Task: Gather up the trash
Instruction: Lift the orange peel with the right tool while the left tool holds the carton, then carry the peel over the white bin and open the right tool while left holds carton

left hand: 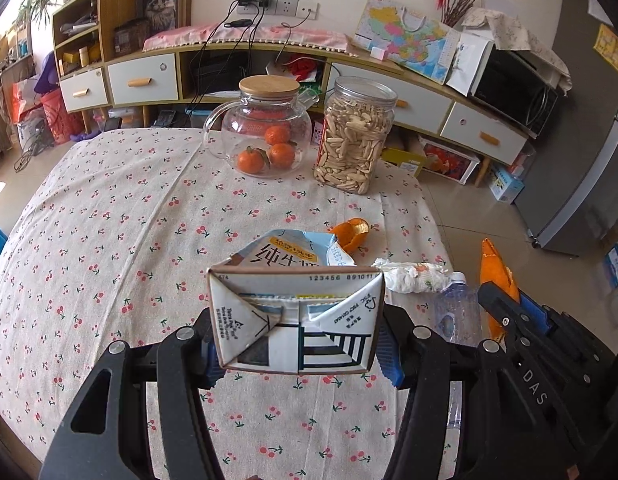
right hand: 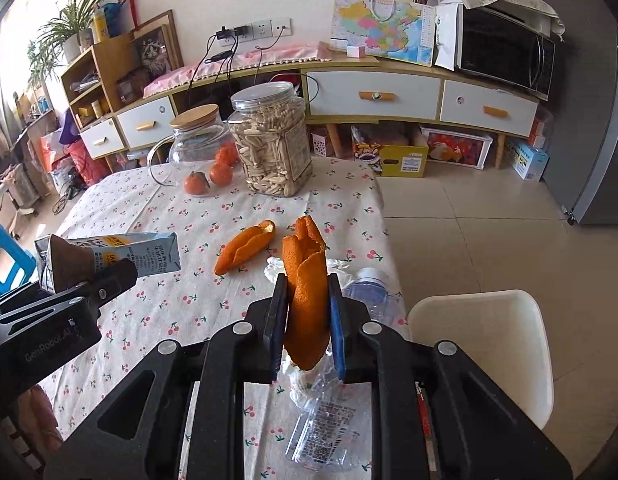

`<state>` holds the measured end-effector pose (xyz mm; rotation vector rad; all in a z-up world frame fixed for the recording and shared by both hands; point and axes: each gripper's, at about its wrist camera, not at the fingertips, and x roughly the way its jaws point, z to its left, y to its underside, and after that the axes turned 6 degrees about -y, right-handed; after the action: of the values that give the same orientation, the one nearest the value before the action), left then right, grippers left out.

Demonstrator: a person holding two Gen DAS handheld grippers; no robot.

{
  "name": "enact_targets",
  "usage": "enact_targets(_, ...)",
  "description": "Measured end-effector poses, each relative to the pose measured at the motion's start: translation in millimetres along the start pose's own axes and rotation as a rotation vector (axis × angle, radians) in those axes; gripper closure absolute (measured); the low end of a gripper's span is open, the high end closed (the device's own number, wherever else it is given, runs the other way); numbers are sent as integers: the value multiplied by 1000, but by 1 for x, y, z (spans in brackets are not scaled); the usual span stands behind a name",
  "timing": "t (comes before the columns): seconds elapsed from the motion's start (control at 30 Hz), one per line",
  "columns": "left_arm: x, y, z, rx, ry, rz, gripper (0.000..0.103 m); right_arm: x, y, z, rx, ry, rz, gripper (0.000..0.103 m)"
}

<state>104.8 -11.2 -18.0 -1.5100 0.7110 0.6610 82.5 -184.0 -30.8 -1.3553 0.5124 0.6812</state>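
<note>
While the left hand-held gripper (left hand: 297,344) pinches a milk carton (left hand: 295,320) and the right hand-held gripper (right hand: 309,328) an orange peel (right hand: 307,300), another peel (right hand: 245,248), tissue (left hand: 413,276) and bottle (right hand: 333,420) remain on the counter (left hand: 109,240).

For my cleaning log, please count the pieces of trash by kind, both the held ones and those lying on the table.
Milk carton: 1
Orange peel: 2
Crumpled tissue: 1
Plastic bottle: 1
Total: 5

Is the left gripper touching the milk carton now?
Touching. The left wrist view shows the left gripper with its blue pads pressed on both sides of the milk carton, held above the tablecloth.
</note>
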Motion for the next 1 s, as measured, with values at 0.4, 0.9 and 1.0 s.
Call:
enact_targets(0.4, -9, 3, -48, 47, 60, -10, 46, -21, 5, -48, 48, 76, -8, 85)
enact_targets(0.9, -16, 17, -117, 133, 128, -11, 46, -40, 23, -118, 143, 190, 13, 83)
enact_targets(1.0, -16, 21, -131, 149, 140, -6, 46, -47, 27, -133, 167, 223, 6, 57)
